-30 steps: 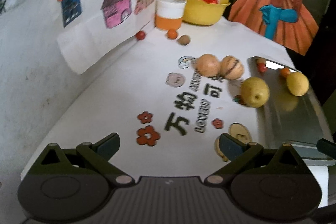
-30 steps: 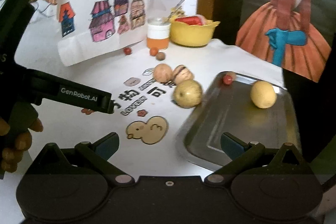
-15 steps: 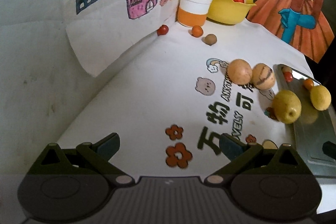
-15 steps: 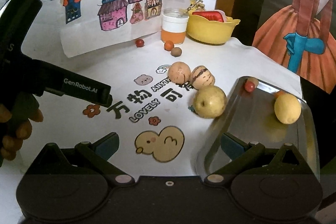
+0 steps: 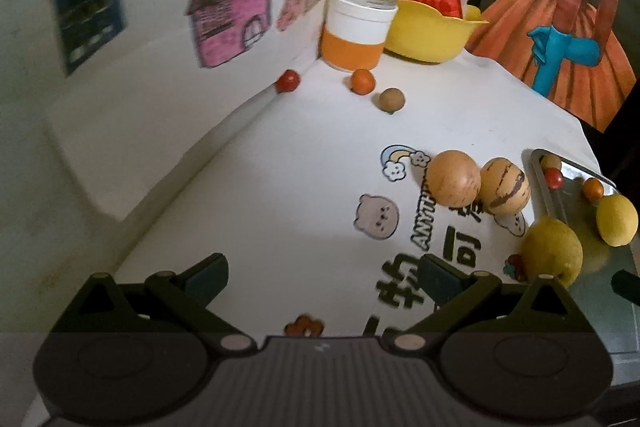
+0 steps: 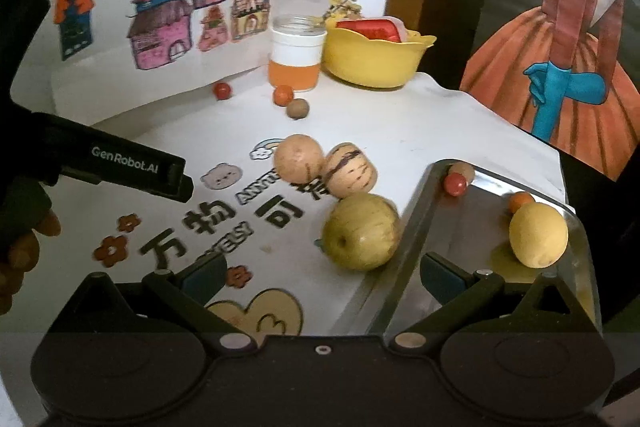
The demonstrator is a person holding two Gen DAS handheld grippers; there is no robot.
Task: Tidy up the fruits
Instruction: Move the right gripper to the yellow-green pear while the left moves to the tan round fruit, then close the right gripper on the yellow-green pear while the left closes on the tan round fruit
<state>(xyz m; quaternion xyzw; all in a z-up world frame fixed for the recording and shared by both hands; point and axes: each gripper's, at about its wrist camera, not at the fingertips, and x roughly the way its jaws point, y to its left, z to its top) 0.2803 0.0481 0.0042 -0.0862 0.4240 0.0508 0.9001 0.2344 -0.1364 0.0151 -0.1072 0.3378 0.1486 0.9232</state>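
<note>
A steel tray lies at the right of the white table and holds a yellow lemon, a red berry and a small orange fruit. A green-yellow pear rests against the tray's left rim. Behind it sit a tan round fruit and a striped fruit. At the back lie a red berry, an orange fruit and a brown nut. My left gripper is open over the table. My right gripper is open just before the pear and the tray's rim.
A white and orange jar and a yellow bowl stand at the back. Paper drawings of houses hang on the left wall. A painted dress picture stands at the right. A person's fingers hold the left tool.
Both grippers have moved forward over the table toward the fruits. The left one has swung toward the small fruits at the back. Both stay open.
</note>
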